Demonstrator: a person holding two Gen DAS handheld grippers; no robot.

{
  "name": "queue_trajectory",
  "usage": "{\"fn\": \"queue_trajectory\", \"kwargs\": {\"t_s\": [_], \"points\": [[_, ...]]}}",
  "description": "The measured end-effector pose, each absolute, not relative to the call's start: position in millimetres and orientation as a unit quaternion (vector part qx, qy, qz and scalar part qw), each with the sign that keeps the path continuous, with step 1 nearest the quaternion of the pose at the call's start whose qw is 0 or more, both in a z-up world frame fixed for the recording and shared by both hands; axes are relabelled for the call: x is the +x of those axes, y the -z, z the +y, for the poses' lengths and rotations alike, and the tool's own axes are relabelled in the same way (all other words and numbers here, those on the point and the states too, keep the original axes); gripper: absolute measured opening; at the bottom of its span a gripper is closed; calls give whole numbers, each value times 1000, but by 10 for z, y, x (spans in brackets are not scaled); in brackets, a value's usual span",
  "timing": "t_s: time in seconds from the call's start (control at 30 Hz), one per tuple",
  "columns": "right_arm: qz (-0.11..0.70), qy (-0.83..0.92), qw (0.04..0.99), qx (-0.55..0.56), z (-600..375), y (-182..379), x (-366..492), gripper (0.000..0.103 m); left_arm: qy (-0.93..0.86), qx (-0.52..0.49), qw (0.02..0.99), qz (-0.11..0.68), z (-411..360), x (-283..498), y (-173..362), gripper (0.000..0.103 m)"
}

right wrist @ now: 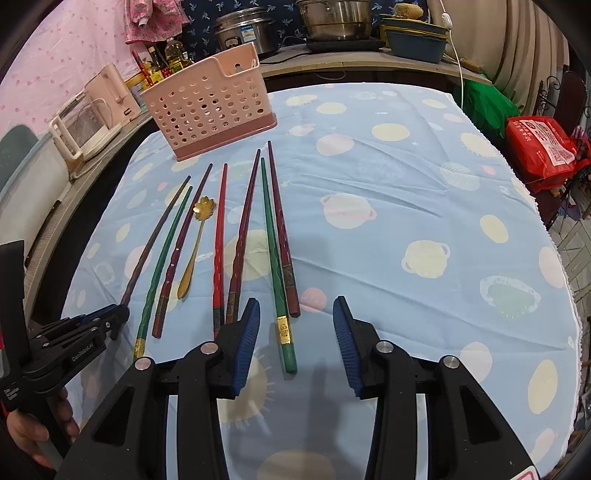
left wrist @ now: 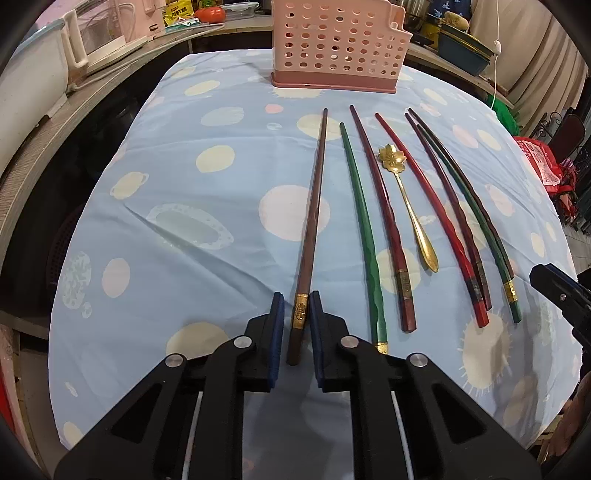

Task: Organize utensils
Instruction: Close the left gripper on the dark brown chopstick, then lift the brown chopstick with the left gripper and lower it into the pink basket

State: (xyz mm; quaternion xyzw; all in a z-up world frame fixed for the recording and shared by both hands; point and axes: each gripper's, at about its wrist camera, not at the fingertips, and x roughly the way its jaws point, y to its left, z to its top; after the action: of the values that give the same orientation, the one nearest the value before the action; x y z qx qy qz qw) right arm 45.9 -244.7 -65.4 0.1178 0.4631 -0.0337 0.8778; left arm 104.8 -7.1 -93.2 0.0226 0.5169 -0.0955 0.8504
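Your left tongs (left wrist: 296, 314) clench the brown gold-banded wooden chopstick (left wrist: 312, 221); right tongs (right wrist: 296, 332) released, six o'clock; "GenRobot.AI" legible.

Seven chopsticks (left wrist: 364, 218) and a gold spoon (left wrist: 408, 201) lie before the pink holder (left wrist: 338, 42).

Round table under pale blue planet-print cloth (right wrist: 406, 177). Grey counter (left wrist: 44, 147) curving behind, carrying white kettle (left wrist: 96, 37), steel pots (right wrist: 332, 18), blue tubs (right wrist: 417, 44). Pink dotted curtain (right wrist: 55, 55) left.
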Motion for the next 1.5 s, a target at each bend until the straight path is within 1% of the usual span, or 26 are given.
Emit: {"fn": "queue_trajectory", "kwargs": {"t_s": [0.1,0.33,0.4,0.57,1.0,1.13,1.17,1.2,1.27,1.37,1.5], "points": [[464,32,878,115,-2454,675,523,27,92,33,853,513,-102,1042,940,13],[469,32,876,104,-2435,750,691,22,91,37,854,511,-120,1045,942,13],[472,30,875,104,-2431,785,736,19,91,39,854,510,-125,1048,942,13],[480,28,871,99,-2425,861,803,15,92,37,854,510,-124,1053,944,13],[487,21,868,98,-2400,929,886,13,96,33,855,508,-109,1073,945,13],[484,24,871,83,-2361,930,876,13,98,31,856,507,-97,1079,949,13],[483,24,871,84,-2362,930,875,12,99,32,856,507,-98,1079,949,13],[483,24,871,85,-2367,928,871,8,99,31,856,507,-96,1081,950,13],[483,23,871,91,-2381,920,859,8,101,27,855,508,-83,1079,948,13],[479,22,873,94,-2380,877,812,8,107,20,853,511,-53,1072,935,9],[469,18,878,93,-2349,770,717,7,114,8,849,516,-20,1016,916,7]]}}
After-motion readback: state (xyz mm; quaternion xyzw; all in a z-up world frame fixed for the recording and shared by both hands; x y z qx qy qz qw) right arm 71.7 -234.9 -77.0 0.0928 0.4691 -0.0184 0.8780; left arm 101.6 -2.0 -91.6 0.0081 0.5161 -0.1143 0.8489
